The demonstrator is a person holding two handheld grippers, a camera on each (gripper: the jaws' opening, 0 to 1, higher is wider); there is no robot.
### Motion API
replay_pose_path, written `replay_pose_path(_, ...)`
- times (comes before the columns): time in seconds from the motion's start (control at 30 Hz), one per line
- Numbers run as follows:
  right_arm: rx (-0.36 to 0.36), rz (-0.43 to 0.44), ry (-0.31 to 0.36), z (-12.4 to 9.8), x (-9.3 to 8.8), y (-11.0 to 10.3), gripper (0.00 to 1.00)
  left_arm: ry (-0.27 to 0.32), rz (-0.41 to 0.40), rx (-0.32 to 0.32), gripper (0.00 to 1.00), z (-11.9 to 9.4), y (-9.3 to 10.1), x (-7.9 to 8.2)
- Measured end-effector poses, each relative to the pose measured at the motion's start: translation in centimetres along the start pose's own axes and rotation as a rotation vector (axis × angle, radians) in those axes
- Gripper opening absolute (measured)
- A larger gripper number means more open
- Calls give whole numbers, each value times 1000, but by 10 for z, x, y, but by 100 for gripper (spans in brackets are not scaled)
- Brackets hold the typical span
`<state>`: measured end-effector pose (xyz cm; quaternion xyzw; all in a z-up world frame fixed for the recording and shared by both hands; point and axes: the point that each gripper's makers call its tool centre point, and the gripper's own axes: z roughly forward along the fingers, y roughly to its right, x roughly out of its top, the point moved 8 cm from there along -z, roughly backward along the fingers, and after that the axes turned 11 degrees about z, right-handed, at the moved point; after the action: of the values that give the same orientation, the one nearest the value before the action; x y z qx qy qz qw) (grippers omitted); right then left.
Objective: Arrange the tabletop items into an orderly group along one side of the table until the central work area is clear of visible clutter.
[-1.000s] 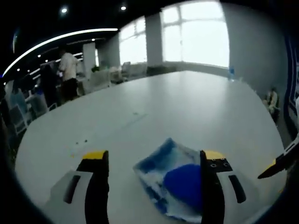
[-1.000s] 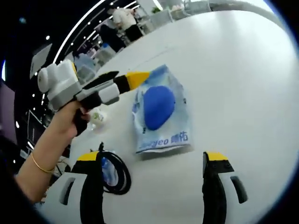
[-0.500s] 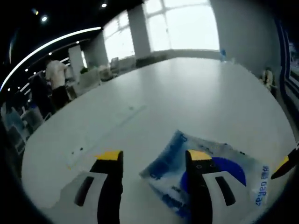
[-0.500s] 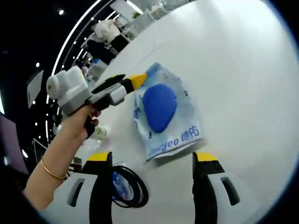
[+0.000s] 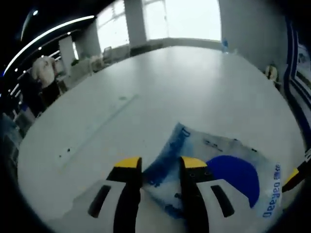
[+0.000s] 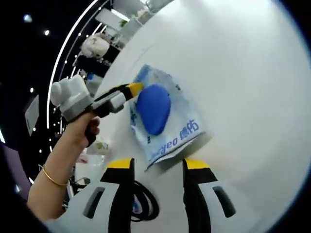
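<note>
A blue-and-white soft packet [image 5: 228, 182] with a round blue patch lies flat on the white table [image 5: 160, 87]. In the left gripper view, my left gripper [image 5: 160, 164] has its jaws half closed around the packet's near corner, with a gap still showing. In the right gripper view, my right gripper [image 6: 158, 165] has its jaws narrowed around the packet [image 6: 160, 116] at its printed edge. There the left gripper [image 6: 130, 88], held by a hand, reaches the packet's far-left edge. A yellow tip of the right gripper [image 5: 290, 177] shows at the right edge of the left gripper view.
A coiled black cable [image 6: 146, 204] lies near my right gripper's left jaw, with small items [image 6: 97, 145] beyond it by the table edge. People [image 5: 39, 73] and chairs stand past the table's far left. The table stretches bare towards the windows.
Both grippers' jaws have narrowed and moved in on the packet. Its corner now sits between the left jaws, and its printed edge between the right jaws.
</note>
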<state>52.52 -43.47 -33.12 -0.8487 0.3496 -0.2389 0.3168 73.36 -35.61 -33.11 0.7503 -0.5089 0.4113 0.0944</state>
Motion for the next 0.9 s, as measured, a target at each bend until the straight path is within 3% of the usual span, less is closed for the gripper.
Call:
replay_pose_path(0.17,12,9,-12,4,0,2,25,-21,30,-36,24,3,2,1)
replay_pose_path(0.27,17,6,-9,5,0,1,20,-24,16,-71,12,5,6,0)
replay_pose_path(0.37,53,7,-26,9,-3,0,12,-26,97,-47,7,6,8,2)
replay_pose_path(0.43,41,17,-21,7,-2,2,2,-16,23,-51,7,8,9,2)
replay_pose_path(0.67,17,33,42,3,9,10,3,4,82,-58,2,9,10,1)
replay_pose_path(0.9,0,46,59,3,15,16,2,22,41,-58,2,11,8,0)
